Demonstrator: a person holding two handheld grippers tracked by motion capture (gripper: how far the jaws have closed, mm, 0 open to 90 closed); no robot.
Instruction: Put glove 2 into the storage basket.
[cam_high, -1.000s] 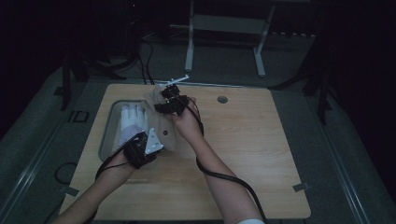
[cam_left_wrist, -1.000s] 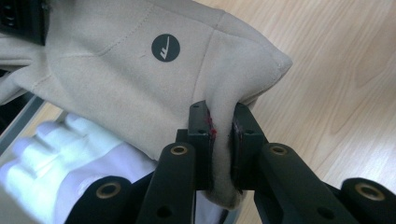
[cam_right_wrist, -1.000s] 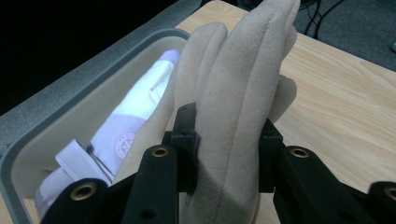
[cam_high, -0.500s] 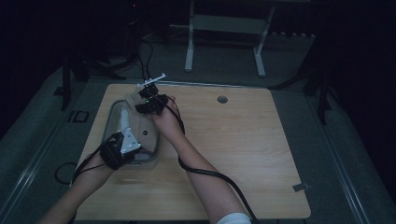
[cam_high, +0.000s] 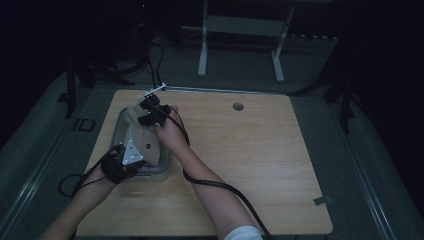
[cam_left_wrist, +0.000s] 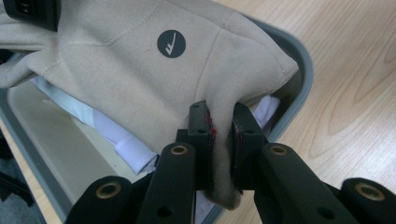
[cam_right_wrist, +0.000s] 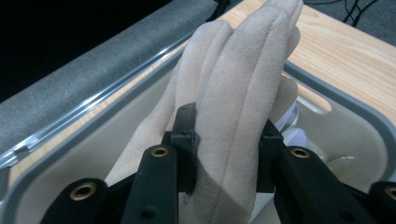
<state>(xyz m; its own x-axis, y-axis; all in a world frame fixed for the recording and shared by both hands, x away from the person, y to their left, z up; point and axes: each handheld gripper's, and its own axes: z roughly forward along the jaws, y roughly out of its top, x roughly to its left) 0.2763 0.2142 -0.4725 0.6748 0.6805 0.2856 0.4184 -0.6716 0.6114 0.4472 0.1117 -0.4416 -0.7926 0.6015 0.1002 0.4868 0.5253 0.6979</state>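
A folded beige garment (cam_high: 142, 136) with a round dark logo (cam_left_wrist: 171, 43) hangs over a grey-rimmed tray (cam_high: 167, 162) at the table's left side. My left gripper (cam_high: 136, 156) is shut on the near edge of the garment (cam_left_wrist: 140, 74), with the cloth pinched between its pads (cam_left_wrist: 222, 126). At the far end, my right gripper (cam_high: 146, 116) is shut on a thick fold of the garment (cam_right_wrist: 243, 70); the jaws stand apart around the bunched cloth (cam_right_wrist: 229, 130). White cloth (cam_left_wrist: 107, 133) lies in the tray under the garment.
The tray's rim (cam_right_wrist: 355, 107) runs close to the table's left edge, beside a grey padded strip (cam_right_wrist: 88, 98). A round hole (cam_high: 238, 106) sits at the table's back middle. Bare wood (cam_high: 260, 150) stretches to the right. Cables (cam_high: 220, 187) trail from both grippers.
Both hands have carried the garment left across the table and lower, from beside the tray to over it. Both grips have held.
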